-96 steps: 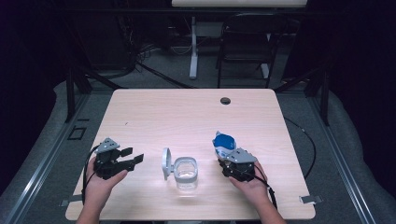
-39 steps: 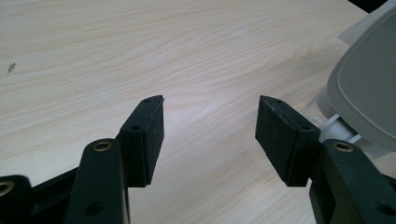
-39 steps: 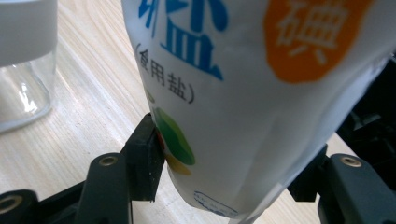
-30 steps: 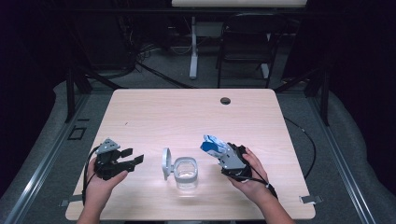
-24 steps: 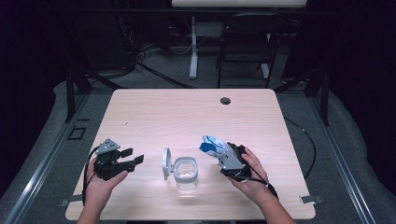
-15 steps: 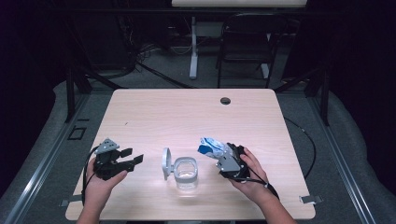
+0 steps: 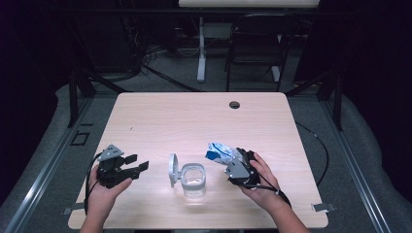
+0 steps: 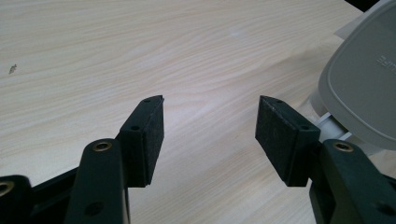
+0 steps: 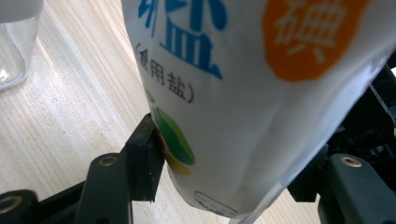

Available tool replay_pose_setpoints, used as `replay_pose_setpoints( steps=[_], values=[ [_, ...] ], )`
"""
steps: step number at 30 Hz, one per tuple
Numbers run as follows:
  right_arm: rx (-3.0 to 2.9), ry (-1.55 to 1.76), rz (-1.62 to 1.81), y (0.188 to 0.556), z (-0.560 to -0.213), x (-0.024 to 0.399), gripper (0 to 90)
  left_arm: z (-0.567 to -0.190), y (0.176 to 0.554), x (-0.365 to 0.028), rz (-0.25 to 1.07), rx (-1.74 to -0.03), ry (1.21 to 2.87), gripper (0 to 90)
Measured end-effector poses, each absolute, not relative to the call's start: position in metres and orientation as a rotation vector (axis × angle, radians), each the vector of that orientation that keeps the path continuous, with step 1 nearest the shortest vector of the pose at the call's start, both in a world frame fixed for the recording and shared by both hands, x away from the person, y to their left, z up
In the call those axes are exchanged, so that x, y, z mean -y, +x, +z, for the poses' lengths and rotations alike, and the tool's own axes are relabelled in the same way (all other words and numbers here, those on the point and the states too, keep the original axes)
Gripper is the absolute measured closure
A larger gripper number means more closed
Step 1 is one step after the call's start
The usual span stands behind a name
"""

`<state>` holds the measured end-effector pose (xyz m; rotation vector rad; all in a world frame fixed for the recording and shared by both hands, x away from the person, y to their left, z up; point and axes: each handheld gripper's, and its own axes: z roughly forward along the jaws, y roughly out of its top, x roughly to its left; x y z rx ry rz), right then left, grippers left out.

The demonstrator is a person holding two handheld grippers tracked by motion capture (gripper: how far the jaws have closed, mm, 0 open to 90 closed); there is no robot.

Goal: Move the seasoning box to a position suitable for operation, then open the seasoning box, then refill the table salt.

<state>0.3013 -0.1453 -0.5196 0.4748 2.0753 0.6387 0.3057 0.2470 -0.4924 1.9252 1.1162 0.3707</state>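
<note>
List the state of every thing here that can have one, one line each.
Jar: open, upright on the table, looks empty.
Lid: off the mouth, standing on edge beside the jar.
Salt bag: held off the table, tilted toward the jar.
Left gripper: open, holding nothing.
Right gripper: shut on the salt bag.

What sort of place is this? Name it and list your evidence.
Probably a lab or recording workspace, not a kitchen: a bare wooden table on a dark floor with loose cables, a chair behind it, and hand-held grippers, the left gripper among them.
</note>
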Motion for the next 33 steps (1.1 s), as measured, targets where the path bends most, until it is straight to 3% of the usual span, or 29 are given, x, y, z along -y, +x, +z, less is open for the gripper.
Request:
replay_pose_setpoints(
  steps=[33],
  values=[
    [-2.063, 0.338, 0.559, 0.300, -0.522, 0.134, 40.2, -0.491, 0.306, -0.257, 0.364, -1.139, 1.892, 42.1]
  ],
)
